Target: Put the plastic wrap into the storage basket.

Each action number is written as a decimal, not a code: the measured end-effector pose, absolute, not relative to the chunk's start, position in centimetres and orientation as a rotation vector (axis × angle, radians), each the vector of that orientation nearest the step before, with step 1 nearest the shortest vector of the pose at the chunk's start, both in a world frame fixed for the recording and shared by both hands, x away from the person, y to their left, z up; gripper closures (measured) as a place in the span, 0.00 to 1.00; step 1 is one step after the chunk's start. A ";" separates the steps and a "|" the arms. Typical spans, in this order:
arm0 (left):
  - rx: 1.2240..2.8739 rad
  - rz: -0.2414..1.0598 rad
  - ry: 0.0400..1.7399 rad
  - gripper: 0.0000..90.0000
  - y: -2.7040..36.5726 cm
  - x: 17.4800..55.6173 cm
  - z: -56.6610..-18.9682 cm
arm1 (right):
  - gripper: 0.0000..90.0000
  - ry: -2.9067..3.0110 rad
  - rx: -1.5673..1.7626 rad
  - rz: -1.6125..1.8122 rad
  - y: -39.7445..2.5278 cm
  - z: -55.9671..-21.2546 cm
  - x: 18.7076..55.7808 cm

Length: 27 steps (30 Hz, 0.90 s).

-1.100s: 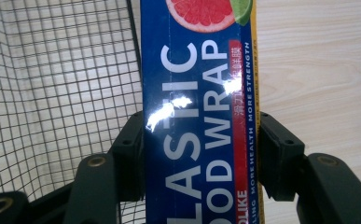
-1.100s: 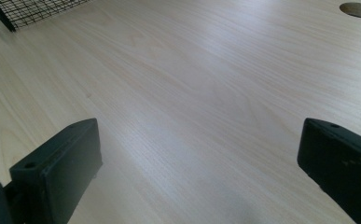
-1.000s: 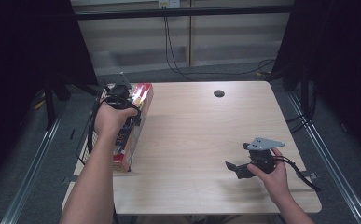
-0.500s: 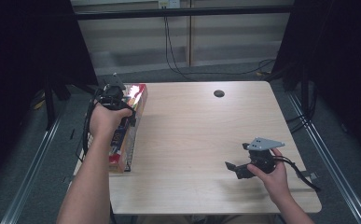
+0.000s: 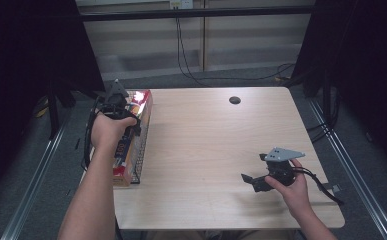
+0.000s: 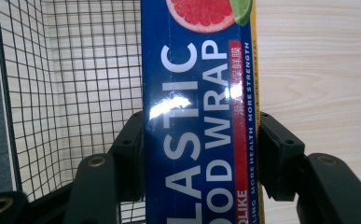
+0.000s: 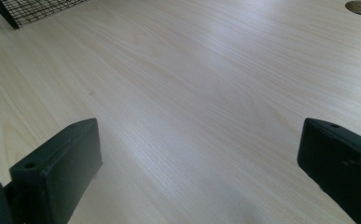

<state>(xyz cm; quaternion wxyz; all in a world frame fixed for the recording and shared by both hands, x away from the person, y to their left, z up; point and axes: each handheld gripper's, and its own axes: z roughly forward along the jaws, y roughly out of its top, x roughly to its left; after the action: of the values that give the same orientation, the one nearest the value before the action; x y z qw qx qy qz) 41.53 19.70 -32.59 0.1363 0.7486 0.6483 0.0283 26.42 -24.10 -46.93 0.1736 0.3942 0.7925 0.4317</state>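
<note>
A long blue box of plastic food wrap (image 6: 199, 116) with a grapefruit picture is clamped across its width by my left gripper (image 6: 199, 158), one jaw on each long side. In the high view this box (image 5: 123, 165) lies lengthwise over a black wire basket (image 5: 142, 145) at the table's left edge, with my left gripper (image 5: 129, 128) shut on it near its middle. Whether the box rests on the basket I cannot tell. My right gripper (image 5: 253, 181) stands open near the table's front right, low over bare wood, its jaws (image 7: 199, 163) wide apart with nothing between them.
The basket's mesh floor (image 6: 71, 93) shows to the left of the box, the light wooden table (image 6: 318, 70) to its right. A round cable hole (image 5: 234, 100) sits at the table's back. A corner of the basket (image 7: 33, 9) lies far from my right gripper.
My left hand has shifted a little to the left with the box, toward the table's left edge. The right gripper has stayed in place.
</note>
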 end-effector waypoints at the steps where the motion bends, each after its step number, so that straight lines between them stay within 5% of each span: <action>1: 2.157 0.076 1.887 0.49 19.8 41.5 -32.7 | 0.00 2.248 1.117 1.224 -24.1 -46.9 26.4; 27: 2.094 0.076 1.957 0.49 21.6 41.6 -34.1 | 0.00 2.240 1.108 1.233 -24.0 -46.9 26.4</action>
<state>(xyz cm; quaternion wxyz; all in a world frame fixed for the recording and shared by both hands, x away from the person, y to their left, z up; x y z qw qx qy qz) 41.61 21.61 -34.09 0.1367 0.7236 0.6761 0.0264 26.38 -23.98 -46.95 0.1765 0.3913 0.7913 0.4354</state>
